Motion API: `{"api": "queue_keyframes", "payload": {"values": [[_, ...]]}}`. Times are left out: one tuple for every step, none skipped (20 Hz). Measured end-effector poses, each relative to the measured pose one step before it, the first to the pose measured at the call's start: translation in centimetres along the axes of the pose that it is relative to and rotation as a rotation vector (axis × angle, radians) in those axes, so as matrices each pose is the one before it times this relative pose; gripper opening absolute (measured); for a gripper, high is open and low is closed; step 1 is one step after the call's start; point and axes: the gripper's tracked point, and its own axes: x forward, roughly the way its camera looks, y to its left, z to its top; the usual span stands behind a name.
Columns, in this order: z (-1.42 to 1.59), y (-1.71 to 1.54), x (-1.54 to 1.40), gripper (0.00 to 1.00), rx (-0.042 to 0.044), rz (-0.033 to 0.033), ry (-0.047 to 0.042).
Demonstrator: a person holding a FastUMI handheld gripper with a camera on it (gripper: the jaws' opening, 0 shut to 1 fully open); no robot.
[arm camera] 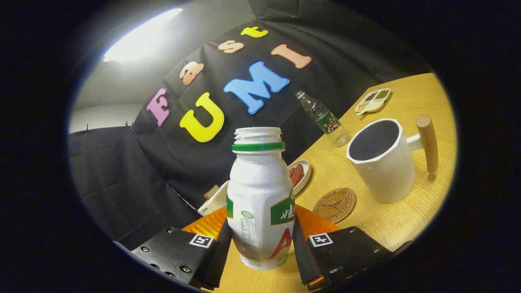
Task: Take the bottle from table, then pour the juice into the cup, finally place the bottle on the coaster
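The bottle (260,195) stands on the table (399,219) between my gripper's (260,244) two fingers, which press its sides. The coaster (334,205) lies just ahead to the right, the cup (382,165) beyond it. A small dish (300,176) sits behind the bottle. Farther back stand a water bottle (323,118) and a divided tray (373,100).

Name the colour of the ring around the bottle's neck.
Green, on the white bottle held in the gripper; clearest in the gripper view.

Claw (260,244) with screw-studded plates, a square coded marker on each, ribbed panels behind.
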Motion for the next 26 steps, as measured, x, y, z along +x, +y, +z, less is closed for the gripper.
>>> {"api": "queue_keyframes", "payload": {"values": [[0.019, 0.005, -0.096, 0.7, 0.02117, 0.00544, -0.0028], [0.182, -0.024, -0.067, 0.7, 0.02299, 0.00399, -0.00162], [0.038, -0.083, 0.078, 0.7, 0.01938, 0.0031, -0.00204], [0.311, -0.079, -0.07, 0.7, 0.02256, 0.00438, -0.00469], [0.2, -0.131, 0.188, 0.7, 0.02466, -0.00257, -0.00646], [0.261, -0.134, 0.303, 0.7, 0.03419, 0.00319, -0.00255], [0.047, 0.054, 0.352, 0.7, 0.03015, 0.00815, -0.00203], [0.301, 0.105, 0.22, 0.7, 0.03754, 0.01165, -0.00564], [0.124, 0.032, 0.104, 0.7, 0.02591, 0.00702, -0.00566], [0.172, -0.02, 0.104, 0.7, 0.02392, 0.00589, -0.00486], [0.037, 0.045, 0.011, 0.7, 0.01336, 0.00466, -0.00229], [0.073, -0.015, 0.068, 0.7, 0.00962, 0.0004, -0.00174], [-0.042, -0.061, 0.133, 0.7, 0.00918, 0.00204, 0.00006], [0.025, -0.043, 0.016, 0.7, 0.01131, 0.00297, -0.00024], [-0.121, 0.065, 0.151, 0.7, 0.01573, 0.00636, 0.00036], [-0.038, 0.039, 0.079, 0.7, 0.01393, 0.00452, 0.00019], [-0.182, 0.061, -0.036, 0.7, 0.01221, 0.00304, 0.00021], [0.12, -0.08, 0.083, 0.7, 0.01356, 0.00162, -0.00114], [0.05, 0.023, 0.082, 0.7, 0.01469, 0.00203, -0.00241], [0.094, 0.005, -0.094, 0.7, 0.01822, 0.00597, -0.00408], [0.116, 0.172, -0.037, 0.7, 0.02214, 0.00884, -0.00488], [0.044, 0.153, 0.05, 0.7, 0.02023, 0.00913, -0.004], [-0.03, 0.096, 0.039, 0.7, 0.01798, 0.00688, -0.00295], [0.118, -0.026, 0.034, 0.7, 0.01748, 0.00247, -0.00418], [0.048, -0.123, -0.034, 0.7, 0.01015, -0.00174, -0.00068], [0.01, -0.156, 0.099, 0.7, 0.00584, -0.00335, -0.00092]]}}
